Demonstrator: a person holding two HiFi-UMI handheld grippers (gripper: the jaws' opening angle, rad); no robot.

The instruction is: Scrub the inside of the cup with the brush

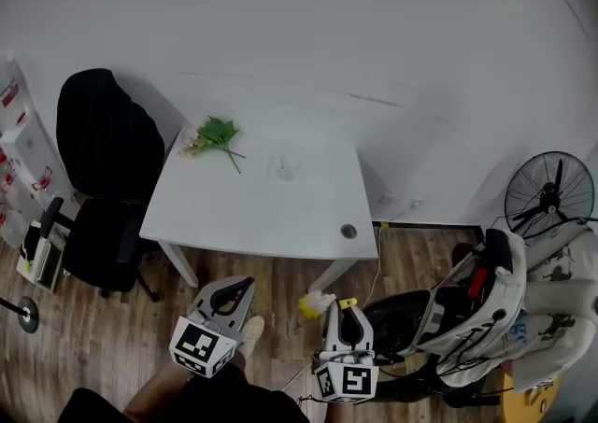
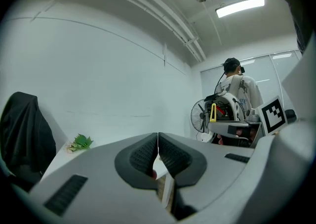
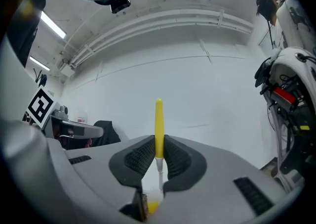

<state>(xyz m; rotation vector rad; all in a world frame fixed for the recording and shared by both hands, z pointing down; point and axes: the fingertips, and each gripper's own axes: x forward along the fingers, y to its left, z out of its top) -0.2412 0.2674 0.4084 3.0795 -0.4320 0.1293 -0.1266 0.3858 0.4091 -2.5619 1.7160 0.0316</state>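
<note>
Closest to me, my right gripper [image 1: 342, 309] is clamped on the brush [image 3: 158, 124], and its yellow handle sticks up between the jaws. My left gripper [image 1: 235, 287] has its jaws pressed together with nothing between them. Both hang short of the white worktop [image 1: 252, 216]. What looks like a faint clear cup [image 1: 285, 167] stands toward its far edge, apart from a green leafy sprig [image 1: 217, 134].

text: none legible | brands: none | numbers: none
</note>
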